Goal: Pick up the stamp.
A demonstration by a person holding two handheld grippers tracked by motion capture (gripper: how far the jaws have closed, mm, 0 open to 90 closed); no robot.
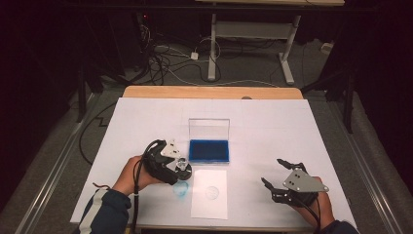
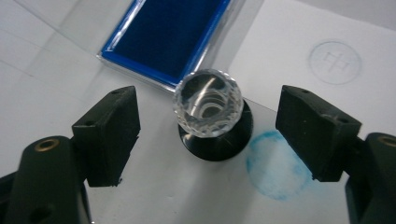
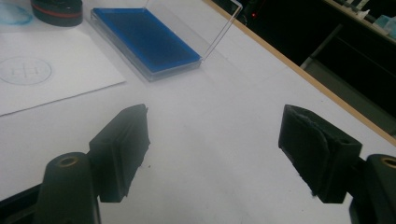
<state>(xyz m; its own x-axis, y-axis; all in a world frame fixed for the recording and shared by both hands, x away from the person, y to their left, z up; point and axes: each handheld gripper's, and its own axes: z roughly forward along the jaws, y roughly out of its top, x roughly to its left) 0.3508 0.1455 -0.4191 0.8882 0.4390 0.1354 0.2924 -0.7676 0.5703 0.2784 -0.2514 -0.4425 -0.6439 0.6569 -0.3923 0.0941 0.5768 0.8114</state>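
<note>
Stamp (image 2: 209, 109) stands upright on the worktop (image 1: 272, 126), black round base down, clear faceted knob on top. Its long axis runs vertical; in the left gripper view the knob faces almost straight at the camera. It sits between the ink pad (image 2: 166, 35) and the sheet of paper (image 1: 209, 194), just off the pad's near edge.

Left claw (image 2: 208, 135) spread wide, one jaw on either side of the stamp, both clear of it, no contact. The stamp lies roughly centred in the gap.

A round blue smudge (image 2: 276, 164) marks the worktop just beside the stamp base, toward one jaw. A faint circular print (image 2: 335, 62) shows on the paper, apart from the stamp.

Ink pad is a shallow blue tray with its clear lid (image 1: 209, 127) standing open at the far side. The long sides of the pad run across the worktop in the high view.

Right claw (image 1: 273, 176) also spread, gripping nothing, held low over bare worktop near the right front corner, well apart from stamp and pad. In the right gripper view the worktop's wooden edge (image 3: 299, 74) runs diagonally past the right jaw, with dark floor beyond.

Open white surface lies behind and to both sides of the pad.
</note>
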